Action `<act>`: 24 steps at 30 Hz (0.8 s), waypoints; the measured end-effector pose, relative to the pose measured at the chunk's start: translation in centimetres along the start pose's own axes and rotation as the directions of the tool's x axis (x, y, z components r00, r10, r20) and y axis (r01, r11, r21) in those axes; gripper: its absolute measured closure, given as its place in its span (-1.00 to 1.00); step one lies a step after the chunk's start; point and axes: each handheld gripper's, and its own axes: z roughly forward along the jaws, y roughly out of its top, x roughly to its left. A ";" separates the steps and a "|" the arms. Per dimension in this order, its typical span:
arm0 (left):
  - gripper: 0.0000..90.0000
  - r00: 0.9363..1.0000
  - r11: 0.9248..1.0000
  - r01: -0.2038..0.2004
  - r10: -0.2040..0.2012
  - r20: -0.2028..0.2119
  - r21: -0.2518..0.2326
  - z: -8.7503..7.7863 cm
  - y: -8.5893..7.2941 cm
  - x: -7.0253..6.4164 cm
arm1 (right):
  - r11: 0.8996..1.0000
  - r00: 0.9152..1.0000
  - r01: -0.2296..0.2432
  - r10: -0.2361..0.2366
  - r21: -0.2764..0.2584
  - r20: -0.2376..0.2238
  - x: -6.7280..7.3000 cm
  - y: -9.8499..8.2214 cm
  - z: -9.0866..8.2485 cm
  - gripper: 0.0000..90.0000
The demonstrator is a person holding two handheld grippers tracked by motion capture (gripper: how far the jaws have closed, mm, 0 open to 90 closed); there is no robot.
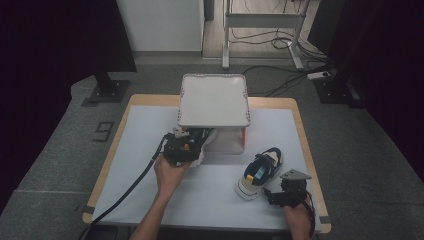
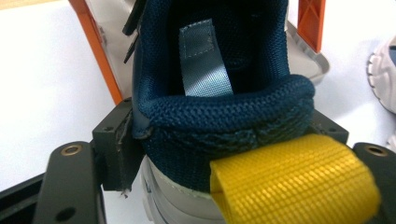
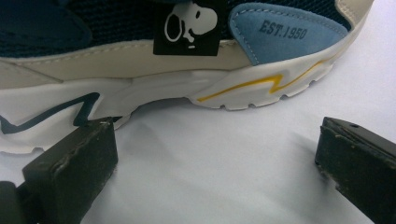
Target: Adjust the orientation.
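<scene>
Grey lidded box [image 1: 214, 100] on orange legs blocks the tabletop's [image 1: 150, 125] far-edge centre; held shoe [image 1: 197, 137] fills the gap under it at its left. Second shoe [image 1: 260, 172] stands just beside the right gripper [image 1: 280, 192] near the right corner. Left edge, near-edge centre open.

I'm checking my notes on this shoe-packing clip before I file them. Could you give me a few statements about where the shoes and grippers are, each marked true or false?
1. The left gripper is clamped on the heel of a navy mesh shoe with a yellow pull loop. True.
2. The right gripper holds the white-soled shoe with a light blue heel patch. False: its jaws stand open, with the shoe lying ahead of them on the table.
3. The pale grey lidded box with orange corner posts stands at the table's far side. True.
4. Both shoes are inside the box. False: one lies on the white table near the right gripper.
</scene>
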 end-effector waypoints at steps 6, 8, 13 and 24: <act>-0.38 0.999 1.000 0.014 -0.014 -0.046 0.001 1.5 0.3 -0.2 | 1.000 1.000 0.000 0.000 0.000 0.000 0.0 0.0 0.0 -1.00; -0.38 0.998 1.000 0.013 -0.013 -0.055 0.001 1.8 0.2 -0.2 | 1.000 1.000 0.000 0.000 0.000 -0.001 0.0 0.0 0.0 -1.00; -0.38 0.996 1.000 0.023 -0.023 -0.081 -0.003 2.6 0.0 -0.2 | 1.000 1.000 -0.001 0.001 0.000 0.000 0.0 0.0 0.0 -1.00; -0.44 0.993 0.998 0.063 -0.062 -0.099 0.009 4.0 -0.3 0.4 | 1.000 1.000 -0.001 0.001 0.000 -0.001 0.0 0.0 0.0 -1.00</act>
